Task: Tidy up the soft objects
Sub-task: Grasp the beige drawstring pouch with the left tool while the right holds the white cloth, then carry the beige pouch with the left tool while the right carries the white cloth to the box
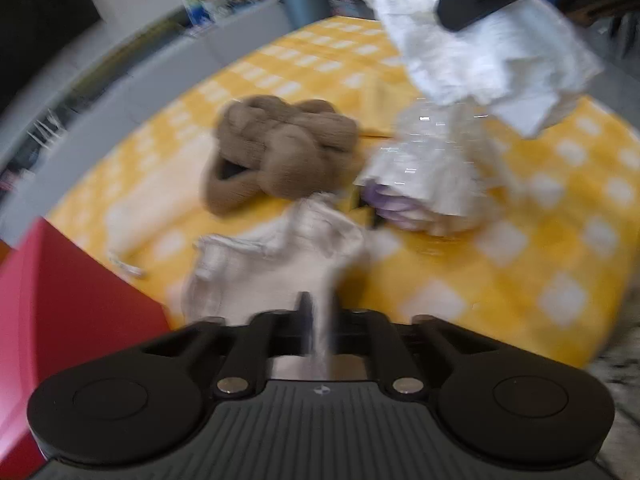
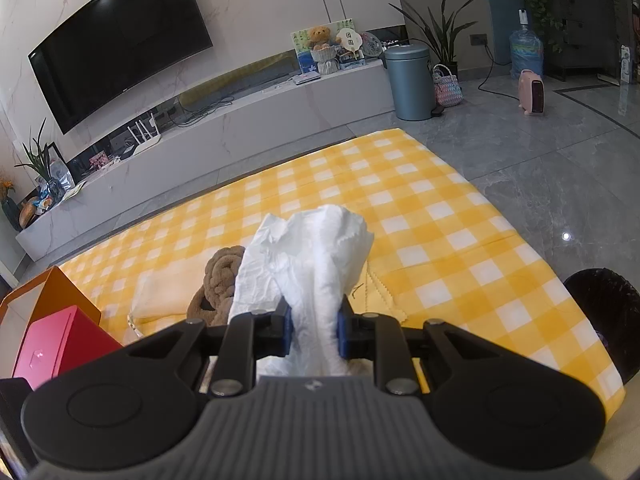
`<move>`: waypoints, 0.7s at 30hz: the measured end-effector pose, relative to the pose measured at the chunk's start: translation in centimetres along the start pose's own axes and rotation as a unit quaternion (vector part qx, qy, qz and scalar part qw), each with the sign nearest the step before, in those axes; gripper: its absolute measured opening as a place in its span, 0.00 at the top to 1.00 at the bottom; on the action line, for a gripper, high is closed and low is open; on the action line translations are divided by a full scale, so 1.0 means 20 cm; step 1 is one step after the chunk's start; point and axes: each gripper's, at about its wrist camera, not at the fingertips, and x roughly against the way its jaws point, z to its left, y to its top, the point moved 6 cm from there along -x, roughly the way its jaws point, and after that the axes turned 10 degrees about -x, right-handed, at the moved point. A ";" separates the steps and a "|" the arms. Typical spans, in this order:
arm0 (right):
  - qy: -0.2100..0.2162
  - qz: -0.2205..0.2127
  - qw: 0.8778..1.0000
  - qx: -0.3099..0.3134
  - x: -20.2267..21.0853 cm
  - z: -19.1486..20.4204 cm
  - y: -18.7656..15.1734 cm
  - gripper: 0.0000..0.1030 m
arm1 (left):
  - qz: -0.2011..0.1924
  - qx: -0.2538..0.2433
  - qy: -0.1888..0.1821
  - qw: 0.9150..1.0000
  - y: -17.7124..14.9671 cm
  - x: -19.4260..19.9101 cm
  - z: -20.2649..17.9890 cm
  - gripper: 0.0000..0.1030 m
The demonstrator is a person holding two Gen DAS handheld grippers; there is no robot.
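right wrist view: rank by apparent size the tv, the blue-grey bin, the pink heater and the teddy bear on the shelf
1. tv, by far the largest
2. blue-grey bin
3. pink heater
4. teddy bear, smallest

This is apparent size only; all four sit far back at differing depths, so true sizes may differ.

Left wrist view is heavily motion-blurred throughout; right wrist view is sharp, evenly daylit, fisheye-bent at edges, with ceiling-light glare on the television (image 2: 120, 48) at upper left.

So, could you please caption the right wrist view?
Right gripper holds white cloth above the yellow checked tablecloth.
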 end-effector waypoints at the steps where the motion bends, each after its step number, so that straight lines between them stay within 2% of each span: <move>1: 0.000 0.000 1.000 0.000 0.00 0.00 0.00 0.81 | -0.008 -0.008 0.007 1.000 0.00 0.01 -0.01 0.94; 3: 0.006 0.001 1.000 0.002 0.00 0.01 0.00 0.81 | -0.033 -0.035 0.026 0.998 0.01 0.05 -0.03 0.94; 5: 0.011 0.001 1.000 0.006 0.00 0.01 0.00 0.81 | -0.046 -0.039 0.026 0.998 0.02 0.09 -0.03 0.94; 11: 0.030 0.007 0.999 0.015 0.00 0.04 -0.01 0.81 | -0.073 0.006 -0.012 0.997 0.04 0.24 0.07 0.94; 21: 0.025 0.007 1.000 0.017 0.00 0.04 -0.01 0.81 | -0.117 0.066 -0.036 0.990 0.07 0.48 0.21 0.94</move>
